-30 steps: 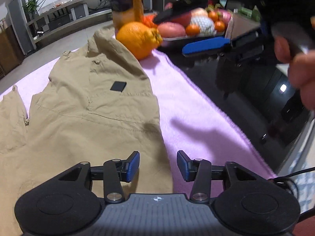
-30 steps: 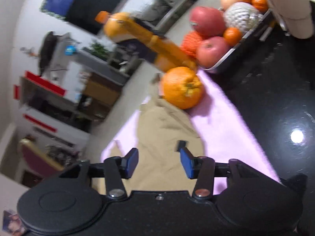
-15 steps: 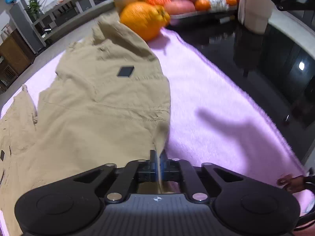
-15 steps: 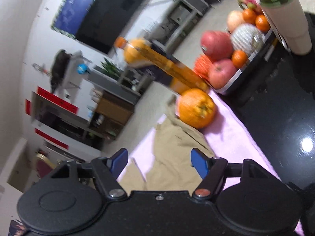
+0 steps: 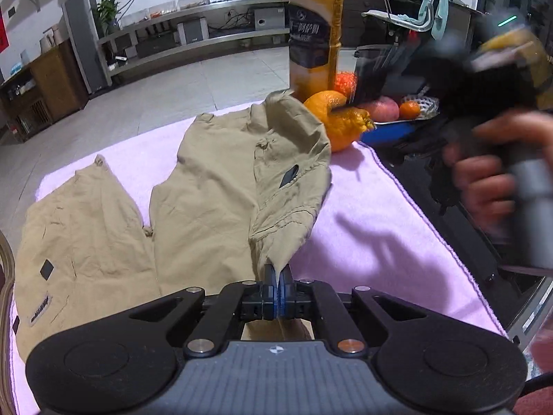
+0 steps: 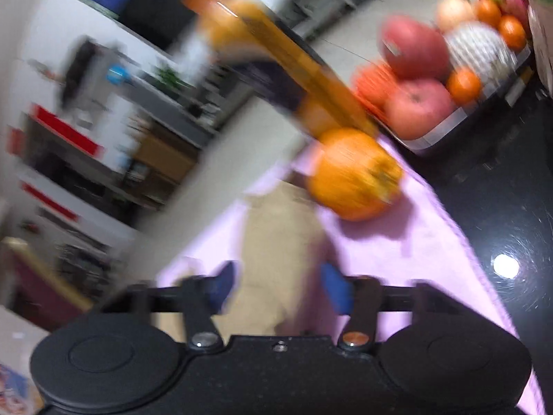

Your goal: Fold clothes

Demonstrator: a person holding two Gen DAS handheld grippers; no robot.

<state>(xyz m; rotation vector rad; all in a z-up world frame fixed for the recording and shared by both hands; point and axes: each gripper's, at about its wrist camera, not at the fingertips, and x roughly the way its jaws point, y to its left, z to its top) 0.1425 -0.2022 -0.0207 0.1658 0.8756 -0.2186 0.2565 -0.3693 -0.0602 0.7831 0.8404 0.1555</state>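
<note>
Landmark: big orange [image 5: 340, 122] at far edge of pink blanket [image 5: 380, 228] on bench.

Risk: left hand-held gripper [image 5: 277, 290] pinches only thin edge of khaki trousers [image 5: 214, 186]; a tug could slip cloth free. Raised fabric touching orange may drag it, rolling it toward juice bottle [image 5: 315, 34] just behind.

Trousers spread left of orange, lifted leg running down into the closed blue pads.

Right hand-held gripper [image 6: 280, 288] blurred, jaws apart, nothing held, above trouser end just left of orange.

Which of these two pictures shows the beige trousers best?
The left wrist view. There the trousers lie sharp and nearly whole on the pink blanket, one edge pinched and lifted by the left tongs. The right wrist view is blurred and shows only a narrow strip of them beyond the open right tongs.
</note>
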